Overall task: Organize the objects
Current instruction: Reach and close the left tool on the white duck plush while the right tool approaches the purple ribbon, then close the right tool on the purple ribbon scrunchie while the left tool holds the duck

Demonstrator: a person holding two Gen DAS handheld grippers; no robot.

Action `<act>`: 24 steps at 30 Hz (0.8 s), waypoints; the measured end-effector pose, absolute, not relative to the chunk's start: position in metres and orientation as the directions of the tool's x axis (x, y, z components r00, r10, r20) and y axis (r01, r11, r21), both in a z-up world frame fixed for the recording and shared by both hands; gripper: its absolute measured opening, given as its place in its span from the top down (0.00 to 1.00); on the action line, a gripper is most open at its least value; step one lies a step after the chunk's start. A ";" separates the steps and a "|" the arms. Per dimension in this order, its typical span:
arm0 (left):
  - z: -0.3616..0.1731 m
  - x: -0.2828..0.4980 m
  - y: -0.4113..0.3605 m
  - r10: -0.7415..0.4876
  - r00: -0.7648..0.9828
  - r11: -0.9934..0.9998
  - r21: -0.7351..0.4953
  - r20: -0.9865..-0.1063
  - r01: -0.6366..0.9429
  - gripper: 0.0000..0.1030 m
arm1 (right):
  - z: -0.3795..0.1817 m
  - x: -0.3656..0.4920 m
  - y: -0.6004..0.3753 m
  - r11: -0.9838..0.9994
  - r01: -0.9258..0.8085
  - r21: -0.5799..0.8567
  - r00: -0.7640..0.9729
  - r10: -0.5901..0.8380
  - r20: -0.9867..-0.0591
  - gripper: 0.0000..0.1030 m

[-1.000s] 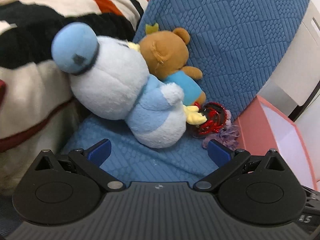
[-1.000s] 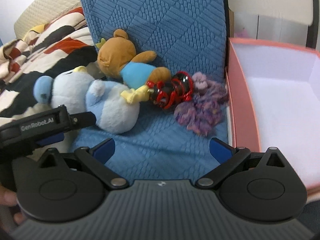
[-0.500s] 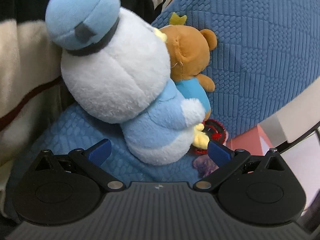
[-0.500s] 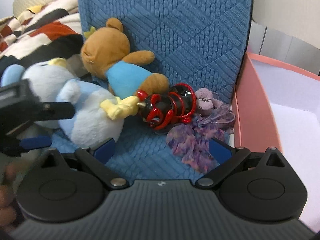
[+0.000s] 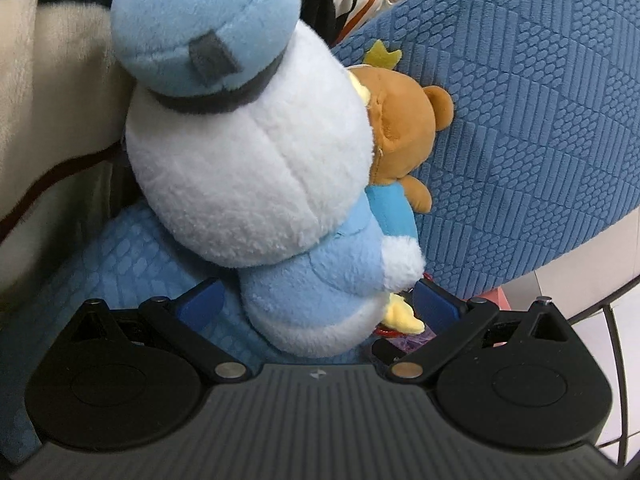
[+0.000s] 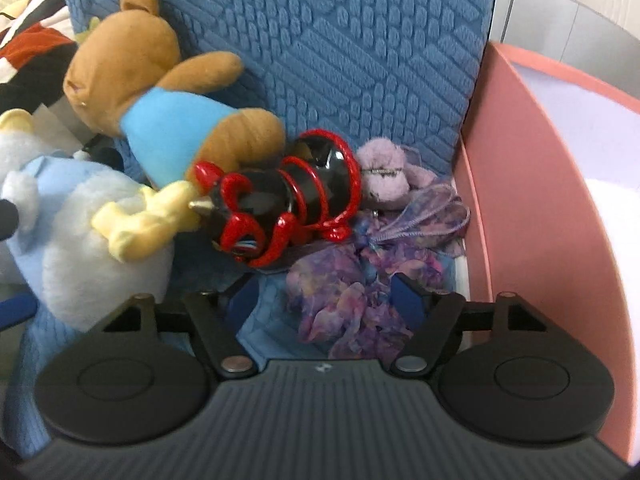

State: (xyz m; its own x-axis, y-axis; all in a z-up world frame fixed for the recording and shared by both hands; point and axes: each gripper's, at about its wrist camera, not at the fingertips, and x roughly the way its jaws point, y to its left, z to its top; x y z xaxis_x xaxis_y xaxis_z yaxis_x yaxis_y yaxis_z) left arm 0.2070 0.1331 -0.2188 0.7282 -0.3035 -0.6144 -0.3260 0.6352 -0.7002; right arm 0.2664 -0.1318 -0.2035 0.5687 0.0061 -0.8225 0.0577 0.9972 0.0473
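— Left tongs (image 5: 318, 300) spread wide around the duck plush (image 5: 256, 168), blue pads beside its body, not yet pressing.

— Right tongs (image 6: 322, 296) just narrowing, still open over the purple fabric doll (image 6: 360, 276) beside the pink box (image 6: 532, 184).

— Could snag loose cloth only, or drag the red-and-black toy (image 6: 280, 204) touching it.

— Could also knock the bear (image 6: 152, 92) leaning on the cushion (image 6: 340, 40).

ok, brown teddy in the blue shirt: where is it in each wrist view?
Left wrist: brown teddy right of centre, mostly hidden behind the white and blue duck plush.
Right wrist: brown teddy upper left, lying against the cushion.
Shared landmark: blue quilted cushion behind it.
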 end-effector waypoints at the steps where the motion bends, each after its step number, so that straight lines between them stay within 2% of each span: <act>1: -0.220 0.208 0.133 -0.314 0.728 0.627 -0.709 -0.610 -0.323 0.01 | -0.205 0.267 -0.132 0.997 0.060 0.046 0.566 0.004 -0.824 0.29; 8: -0.223 0.221 0.132 -0.289 0.738 0.622 -0.706 -0.610 -0.340 0.01 | -0.212 0.271 -0.134 0.996 0.082 0.030 0.564 -0.021 -0.825 0.33; 16: -0.240 0.241 0.122 -0.279 0.736 0.603 -0.709 -0.617 -0.366 0.01 | -0.224 0.271 -0.130 0.996 0.088 0.030 0.551 -0.023 -0.834 0.47; 19: -0.241 0.248 0.115 -0.252 0.725 0.643 -0.671 -0.641 -0.370 0.02 | -0.222 0.268 -0.132 0.994 0.103 0.031 0.553 -0.031 -0.832 0.64; 21: -0.241 0.250 0.115 -0.246 0.722 0.643 -0.666 -0.647 -0.378 0.05 | -0.220 0.265 -0.134 0.992 0.122 0.030 0.552 -0.043 -0.832 0.80; 24: -0.238 0.247 0.116 -0.241 0.712 0.652 -0.653 -0.660 -0.385 0.10 | -0.216 0.259 -0.132 0.993 0.117 0.025 0.560 -0.045 -0.827 0.87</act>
